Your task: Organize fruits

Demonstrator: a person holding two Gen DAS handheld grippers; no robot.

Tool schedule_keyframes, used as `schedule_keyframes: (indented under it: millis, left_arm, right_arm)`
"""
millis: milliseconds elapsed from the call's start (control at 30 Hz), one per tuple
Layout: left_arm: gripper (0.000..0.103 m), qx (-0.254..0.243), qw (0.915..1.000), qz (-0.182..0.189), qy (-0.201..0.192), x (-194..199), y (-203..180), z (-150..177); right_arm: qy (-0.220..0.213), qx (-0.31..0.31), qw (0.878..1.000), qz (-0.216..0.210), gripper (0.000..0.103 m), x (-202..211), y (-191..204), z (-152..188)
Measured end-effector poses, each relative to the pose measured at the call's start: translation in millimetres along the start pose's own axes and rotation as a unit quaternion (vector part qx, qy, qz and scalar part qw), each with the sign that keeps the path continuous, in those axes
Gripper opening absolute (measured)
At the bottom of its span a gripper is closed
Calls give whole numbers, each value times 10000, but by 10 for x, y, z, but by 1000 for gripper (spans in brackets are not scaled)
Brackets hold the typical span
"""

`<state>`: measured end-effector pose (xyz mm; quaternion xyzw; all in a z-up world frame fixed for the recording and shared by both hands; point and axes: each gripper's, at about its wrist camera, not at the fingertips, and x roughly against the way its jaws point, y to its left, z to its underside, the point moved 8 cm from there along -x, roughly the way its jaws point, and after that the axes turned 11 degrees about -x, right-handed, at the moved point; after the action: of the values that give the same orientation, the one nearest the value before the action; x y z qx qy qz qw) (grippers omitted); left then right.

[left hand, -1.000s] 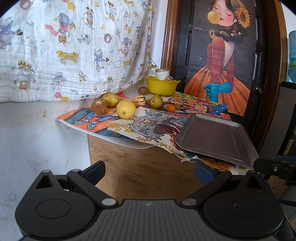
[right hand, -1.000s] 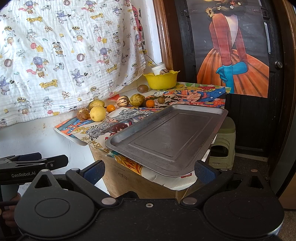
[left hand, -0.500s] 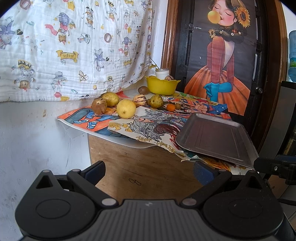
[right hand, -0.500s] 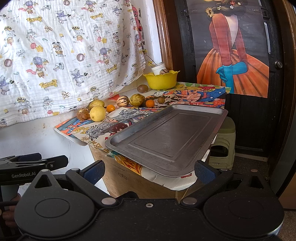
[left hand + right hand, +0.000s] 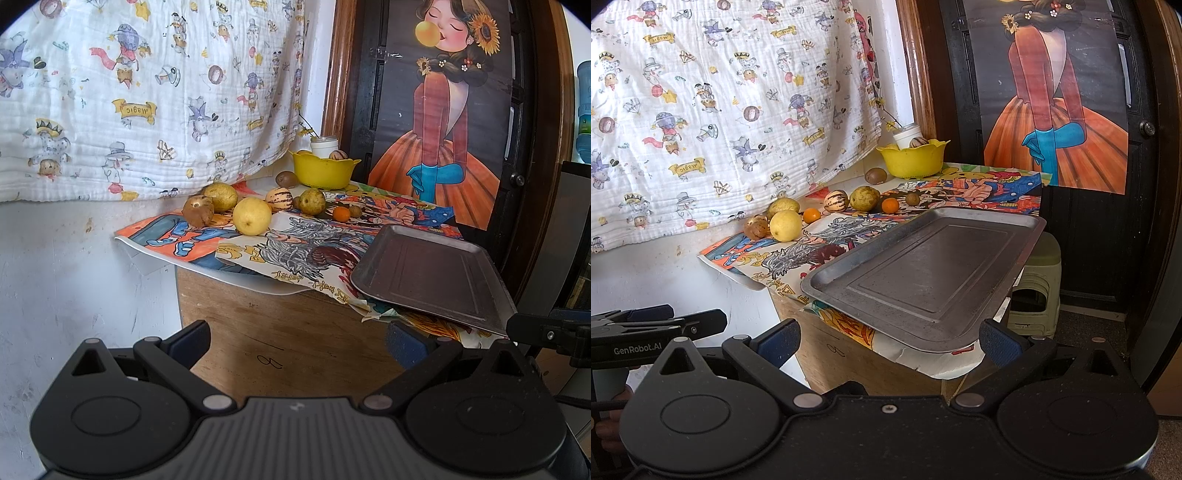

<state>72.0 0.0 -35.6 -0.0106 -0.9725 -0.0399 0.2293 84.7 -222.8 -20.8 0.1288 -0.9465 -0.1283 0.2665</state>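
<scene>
Several fruits lie in a loose row on a table covered with cartoon posters: a yellow lemon (image 5: 252, 216) (image 5: 785, 225), a brown fruit (image 5: 198, 211), a striped melon (image 5: 279, 194) (image 5: 836, 201), a green pear (image 5: 312, 201) (image 5: 864, 198) and small oranges (image 5: 341, 213) (image 5: 890, 205). An empty metal tray (image 5: 428, 273) (image 5: 931, 273) rests on the table's near right corner. My left gripper (image 5: 297, 341) is open, short of the table's front. My right gripper (image 5: 888, 341) is open too, just in front of the tray's near edge.
A yellow bowl (image 5: 325, 170) (image 5: 911, 159) holding fruit stands at the back beside a kiwi (image 5: 875, 175) and a white cup (image 5: 324, 144). A patterned cloth (image 5: 720, 103) hangs on the left wall. A green stool (image 5: 1038, 288) stands right of the table, before a dark door.
</scene>
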Motion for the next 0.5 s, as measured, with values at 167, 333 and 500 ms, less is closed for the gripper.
schedule_keyframes:
  millis: [167, 333, 500]
  left_arm:
    - [103, 2, 10000, -1, 5, 0, 0, 1]
    - [103, 20, 10000, -34, 49, -8, 22, 53]
    - [103, 100, 9998, -143, 97, -89, 78, -33]
  right_arm:
    - [3, 1, 10000, -2, 103, 2, -23, -22]
    - [-44, 5, 10000, 7, 103, 6, -69, -78]
    - [-177, 124, 9998, 6, 103, -64, -108, -173]
